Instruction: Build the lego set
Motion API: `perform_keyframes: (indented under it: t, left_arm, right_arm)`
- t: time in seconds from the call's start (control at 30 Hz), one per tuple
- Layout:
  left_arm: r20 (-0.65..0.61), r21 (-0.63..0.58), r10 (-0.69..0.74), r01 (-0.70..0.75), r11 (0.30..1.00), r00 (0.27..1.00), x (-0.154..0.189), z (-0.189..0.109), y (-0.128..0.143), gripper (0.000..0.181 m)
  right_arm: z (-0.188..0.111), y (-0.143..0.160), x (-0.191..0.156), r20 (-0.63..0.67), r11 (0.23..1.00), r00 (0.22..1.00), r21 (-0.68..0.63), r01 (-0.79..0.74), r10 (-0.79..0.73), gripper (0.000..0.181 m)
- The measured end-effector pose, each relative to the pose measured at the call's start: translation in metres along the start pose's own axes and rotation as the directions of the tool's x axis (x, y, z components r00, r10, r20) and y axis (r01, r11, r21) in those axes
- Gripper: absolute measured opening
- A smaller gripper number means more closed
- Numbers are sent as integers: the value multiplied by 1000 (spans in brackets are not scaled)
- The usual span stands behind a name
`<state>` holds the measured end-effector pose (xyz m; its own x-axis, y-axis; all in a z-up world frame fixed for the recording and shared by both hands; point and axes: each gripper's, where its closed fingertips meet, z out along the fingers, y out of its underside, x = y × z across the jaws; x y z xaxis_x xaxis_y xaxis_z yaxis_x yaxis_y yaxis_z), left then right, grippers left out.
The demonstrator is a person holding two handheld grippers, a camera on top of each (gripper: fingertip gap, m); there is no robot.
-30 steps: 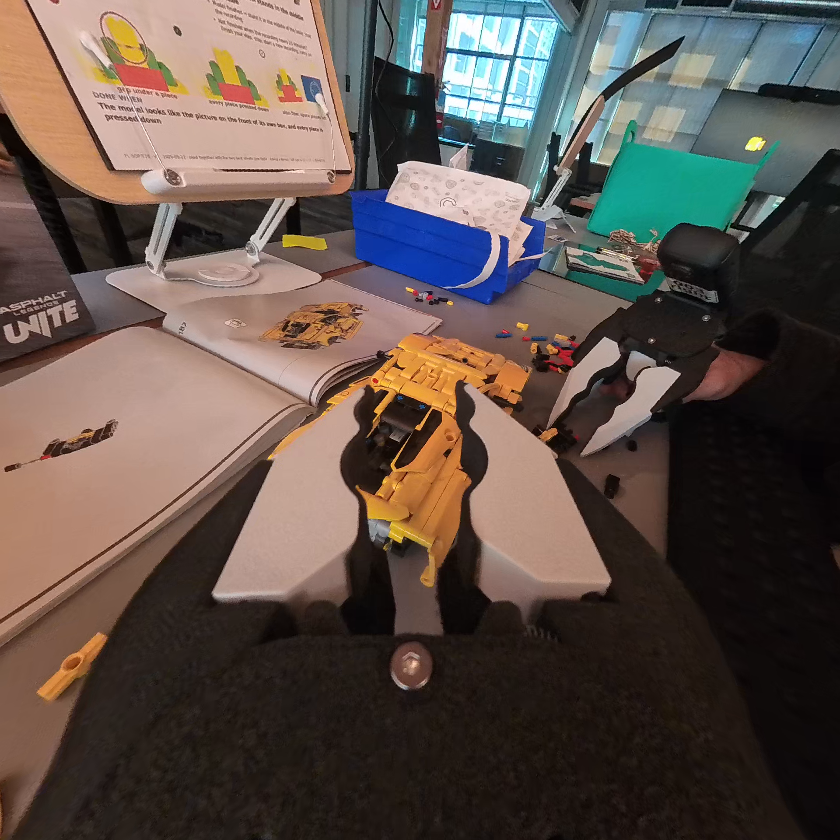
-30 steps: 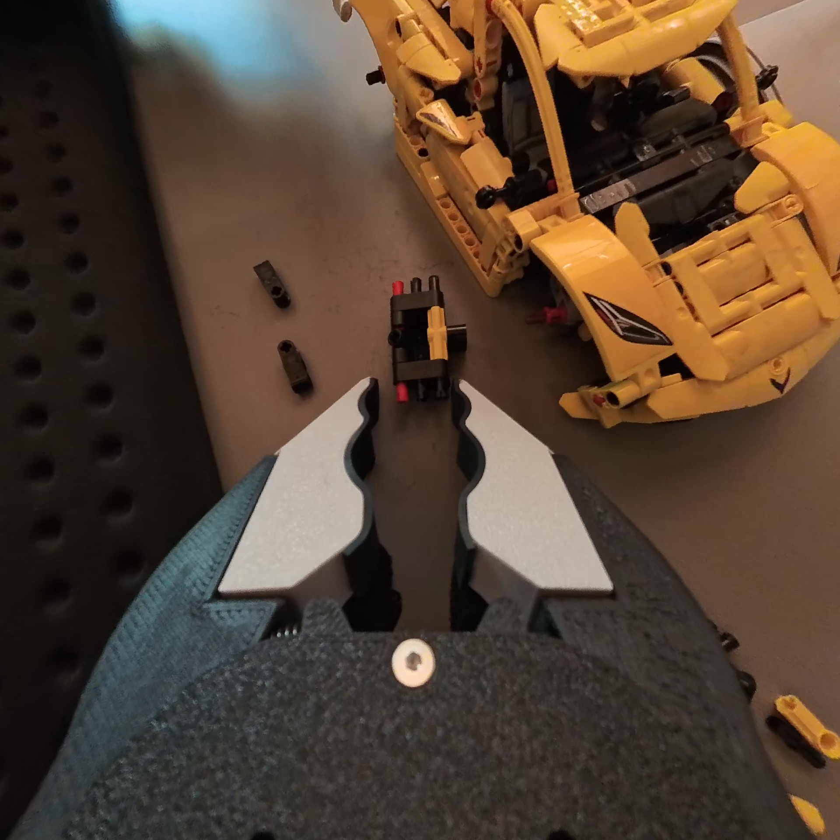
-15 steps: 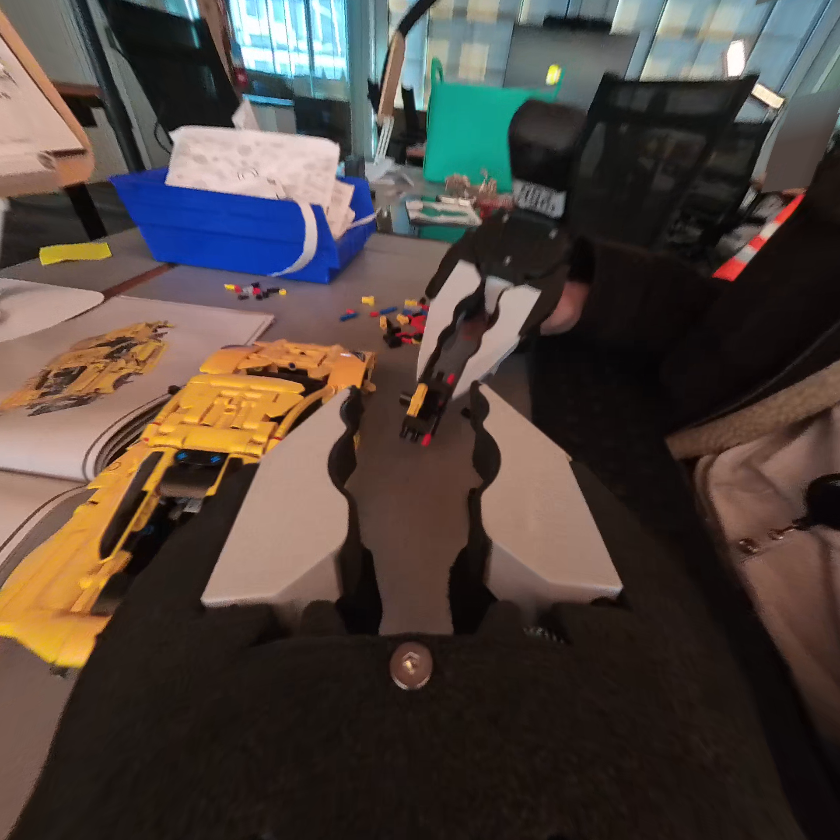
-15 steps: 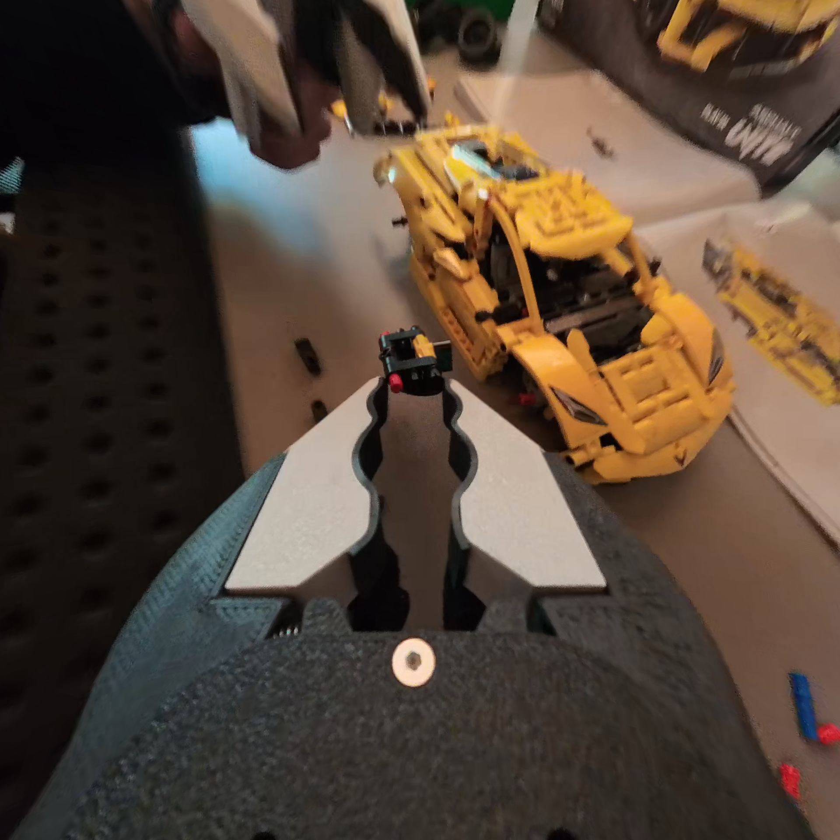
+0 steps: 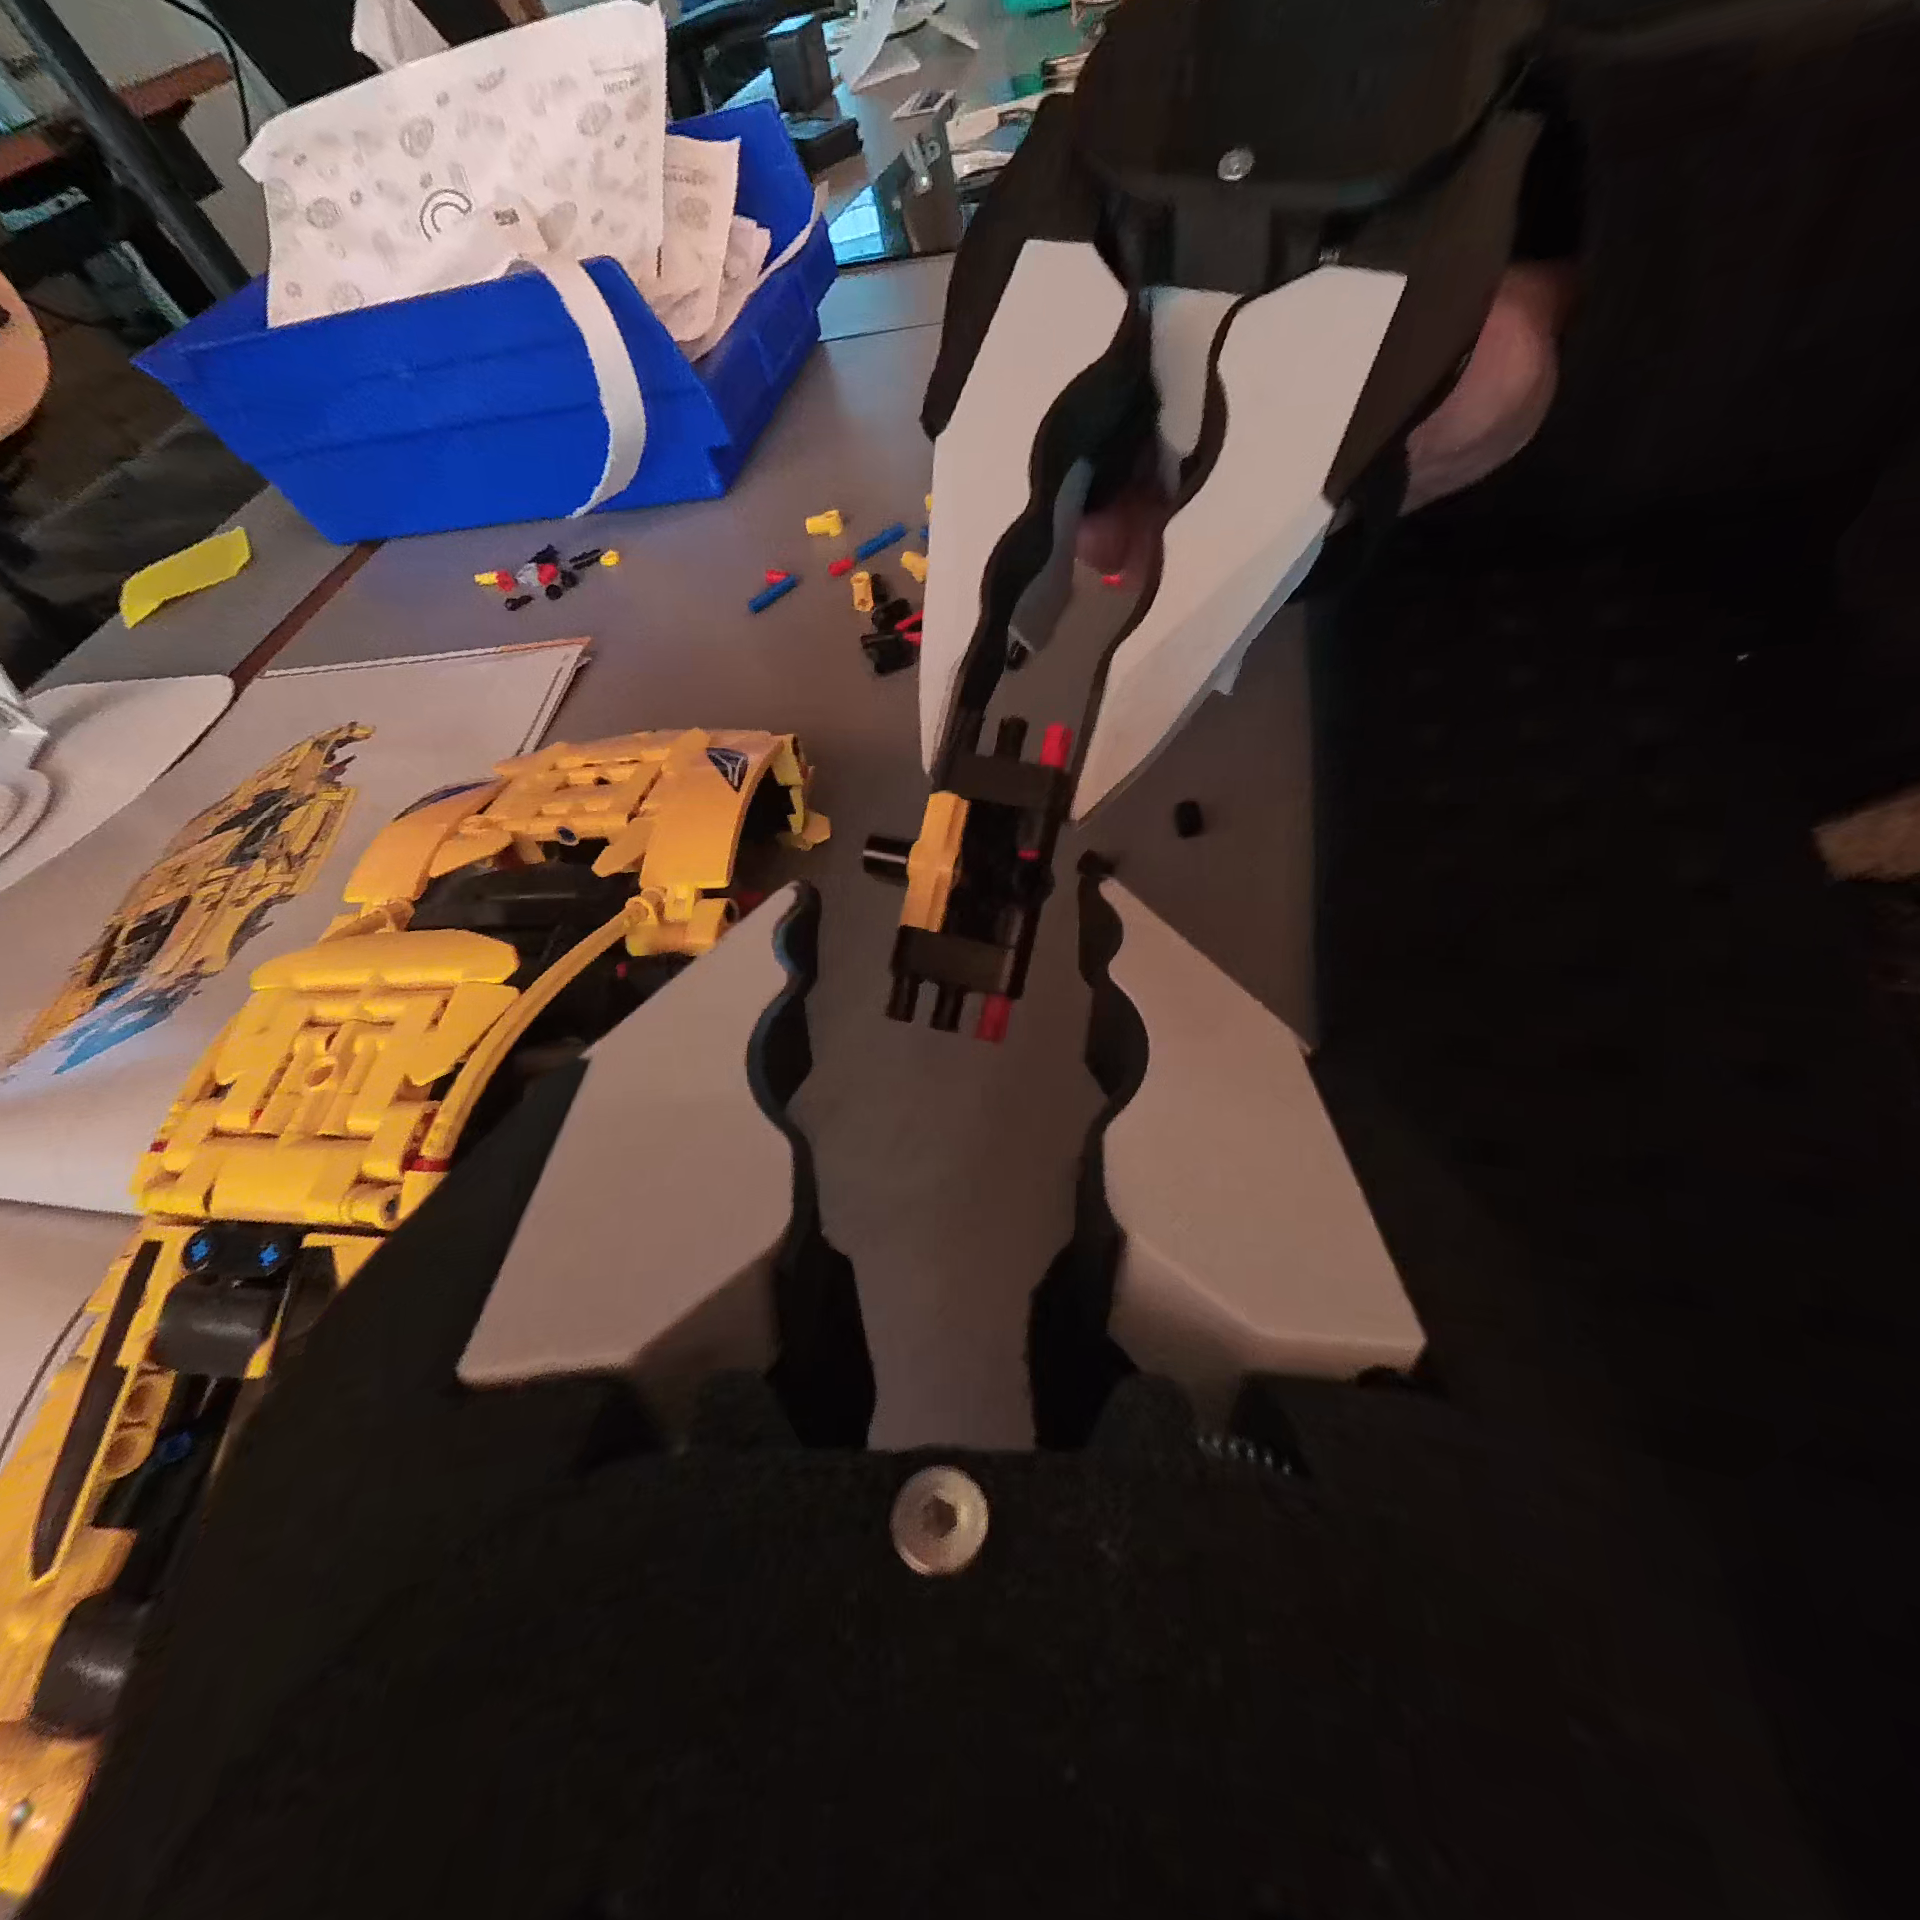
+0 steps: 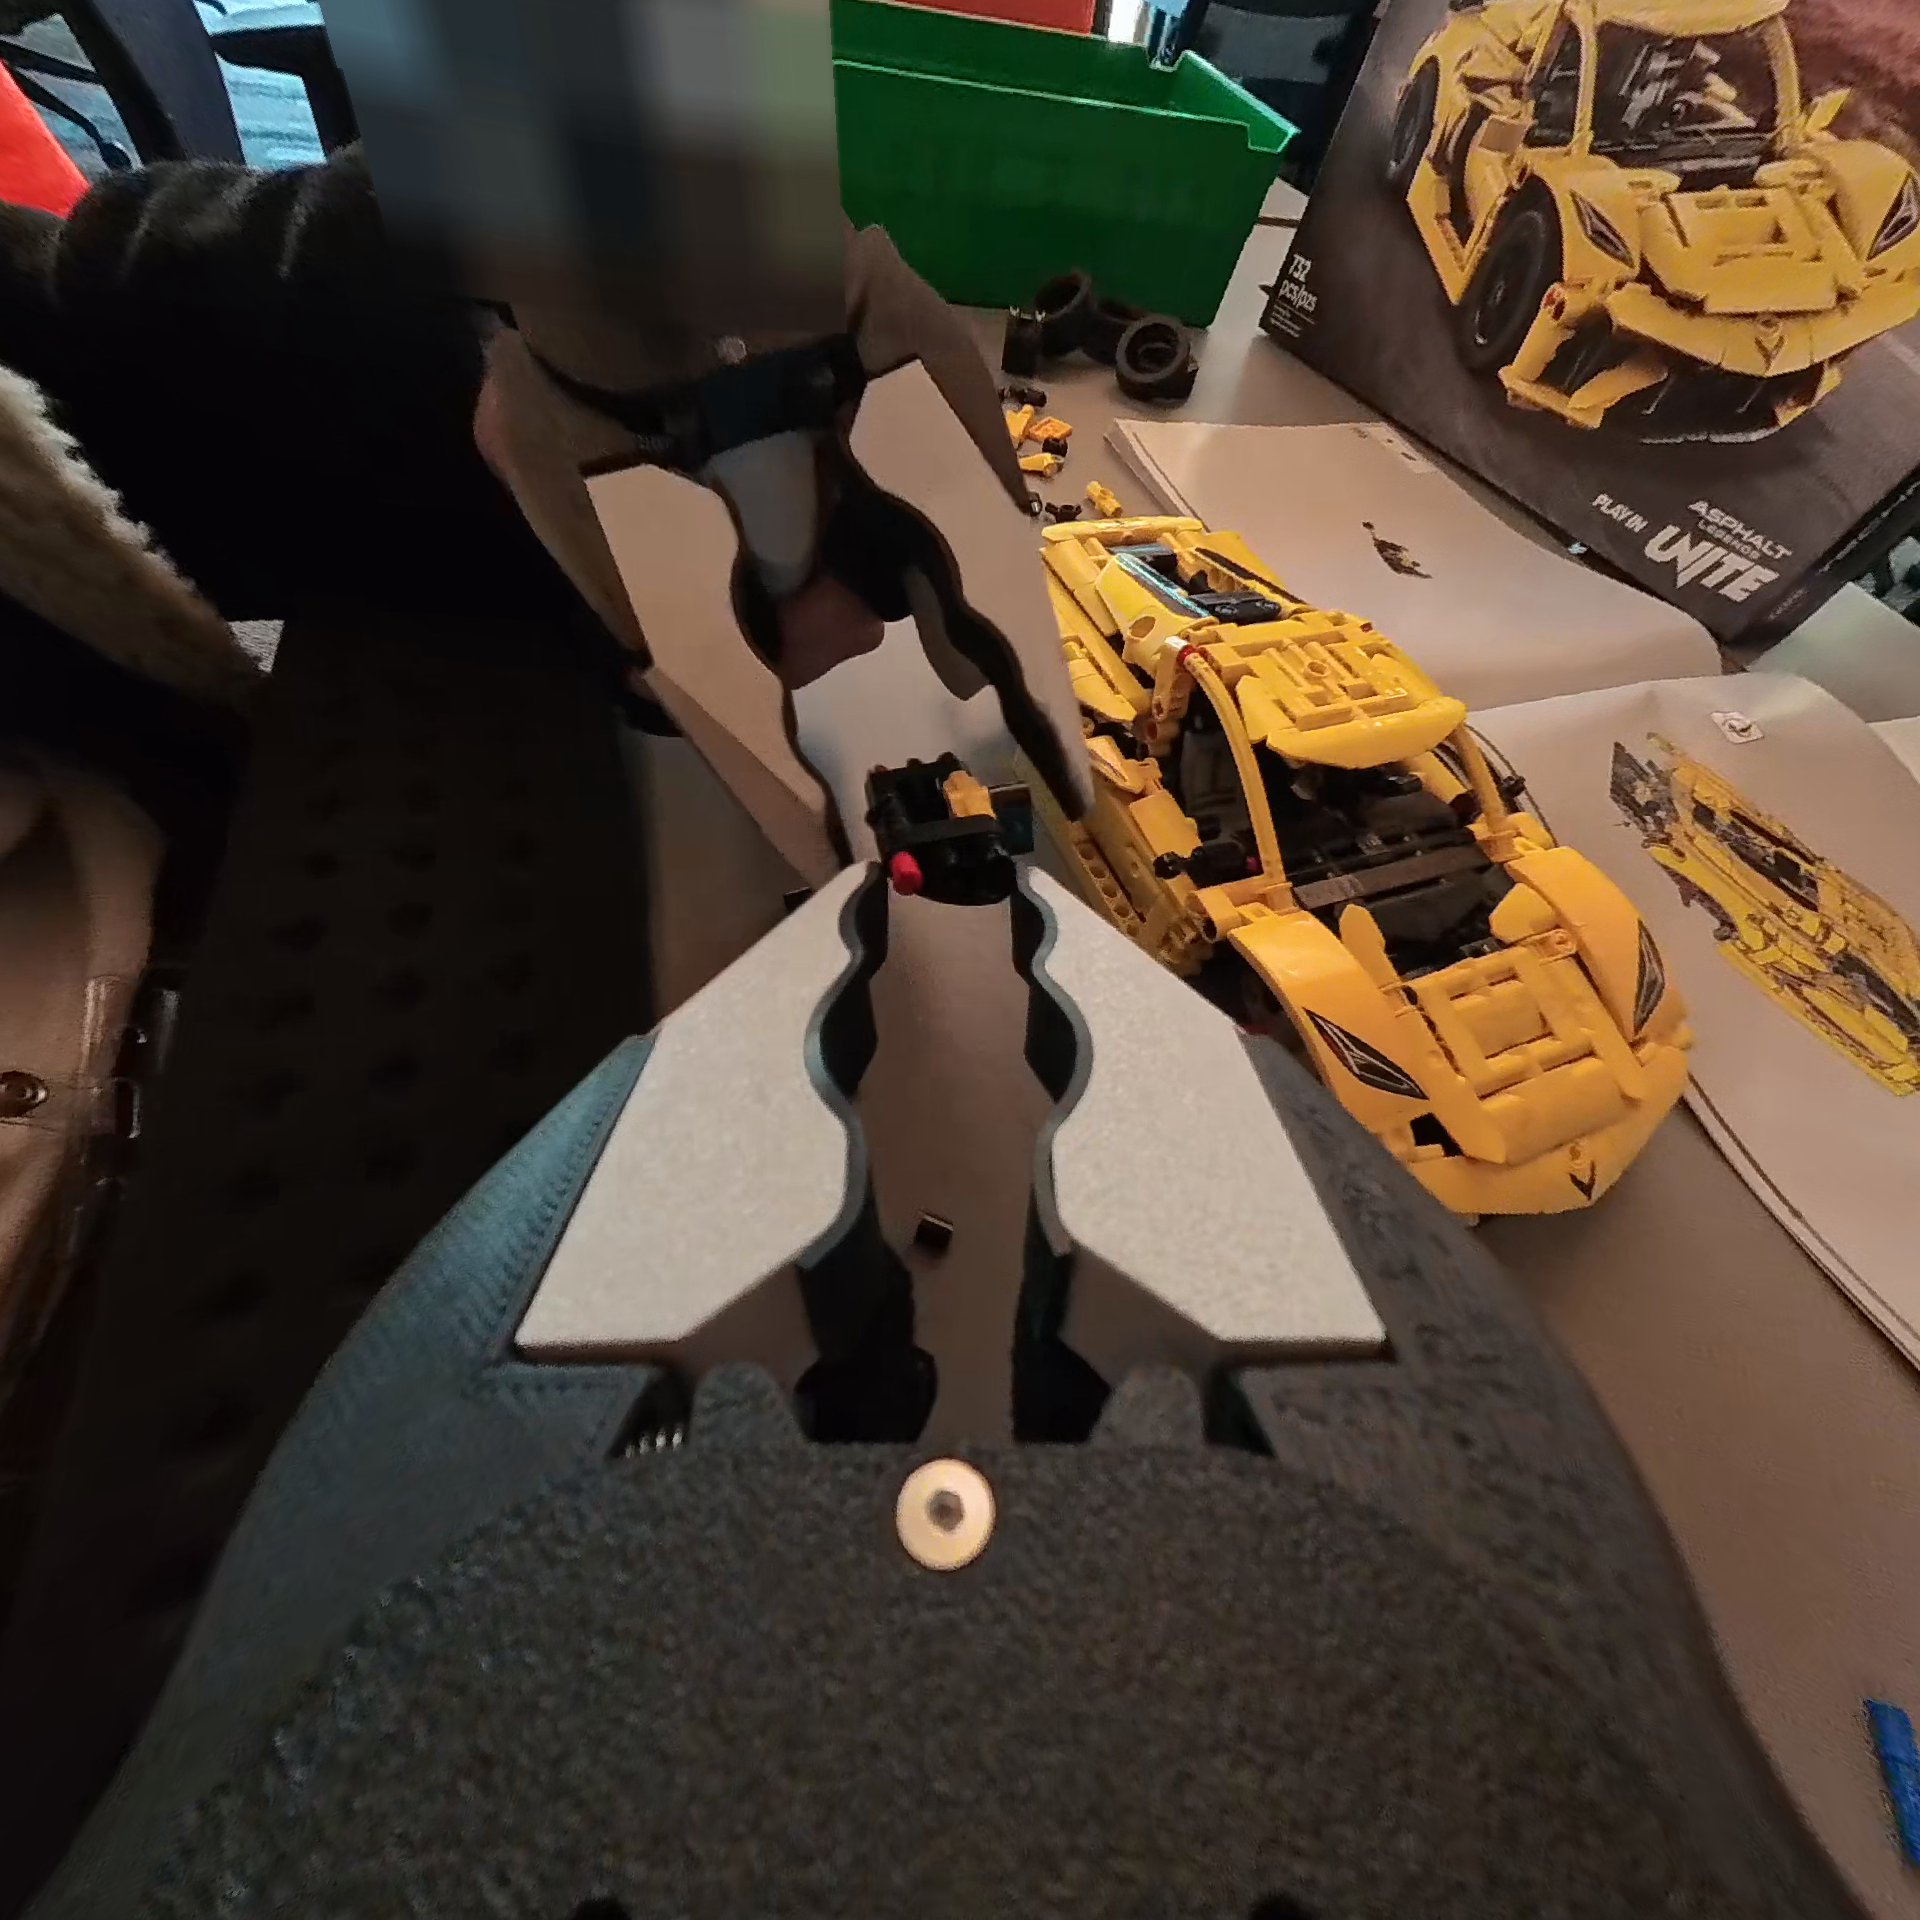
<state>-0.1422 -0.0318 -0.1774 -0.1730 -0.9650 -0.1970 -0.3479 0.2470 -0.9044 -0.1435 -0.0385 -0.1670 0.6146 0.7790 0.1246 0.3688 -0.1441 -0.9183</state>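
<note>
- Two grippers face each other tip to tip above the grey table (image 5: 727,582).
- Right gripper (image 6: 940,883): clenched on a small black sub-assembly (image 6: 940,831) with a yellow piece and red pins. The part is pinched at the fingertips only and is raised off the table surface.
- In the left wrist view, the right gripper (image 5: 1003,769) enters from the top, pointing downward, with the sub-assembly (image 5: 966,894) hanging from its tips.
- Left gripper (image 5: 940,883): released, jaws spread wide. The lower end of the sub-assembly sits in the gap between its two fingertips; no contact with either finger is visible.
- In the right wrist view, the left gripper (image 6: 951,821) appears beyond the held part, its fingers on either side of it.
- Yellow car model (image 6: 1351,883): stands on the table just beside the grippers, partly resting on the open instruction booklet (image 6: 1766,935).
- Set box (image 6: 1621,312): upright behind the booklet, with black tyres (image 6: 1148,353) and a green bin (image 6: 1039,187) near it.
- Blue bin (image 5: 468,395): at the far side of the table, holding printed paper bags (image 5: 468,156).
- Loose small pieces (image 5: 873,582), in red, blue, yellow and black, lie scattered between the blue bin and the car model.
</note>
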Motion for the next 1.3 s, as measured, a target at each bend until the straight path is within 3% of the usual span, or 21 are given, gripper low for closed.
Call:
perform_keyframes:
  t: [0.2,0.4,0.57,0.63,0.7,0.73,0.8,0.9,1.0,1.3]
  left_arm:
    - [-99,-28,-111,109,994,989,8,0,5,49]
    - [-96,-120,-84,72,990,992,14,5,18,36]
    - [-102,-174,-145,126,977,984,13,4,22,29]
    - [-75,-169,-153,138,976,985,7,1,22,29]
    - [-35,-165,-145,137,977,989,-1,-4,24,28]
    - [-14,-159,-144,140,977,989,-5,-6,24,28]
    - [25,-138,-143,145,980,989,-12,-12,23,28]
    - [63,-92,-136,141,986,989,-20,-17,16,28]
    - [46,-70,-165,168,983,985,-19,-18,14,28]
    - [-27,-56,-180,179,982,983,-7,-16,10,28]
  right_arm:
    - [0,-2,-3,13,1000,1000,9,10,-10,23]
    - [9,4,-10,16,997,998,-40,60,-60,22]
    - [9,4,-4,-25,997,997,-34,67,-68,19]
    - [4,0,0,-60,998,996,1,59,-59,15]
    - [-11,3,13,-118,1000,993,-8,25,-26,34]
    - [-23,11,19,-133,999,991,-43,3,-9,30]
    - [-45,30,19,-71,991,996,-120,-60,52,26]
    - [-61,58,-1,75,962,988,-247,-115,137,36]
    - [-57,68,-16,135,967,988,-252,-42,78,21]
    - [-37,95,-25,257,934,966,-345,97,-5,13]
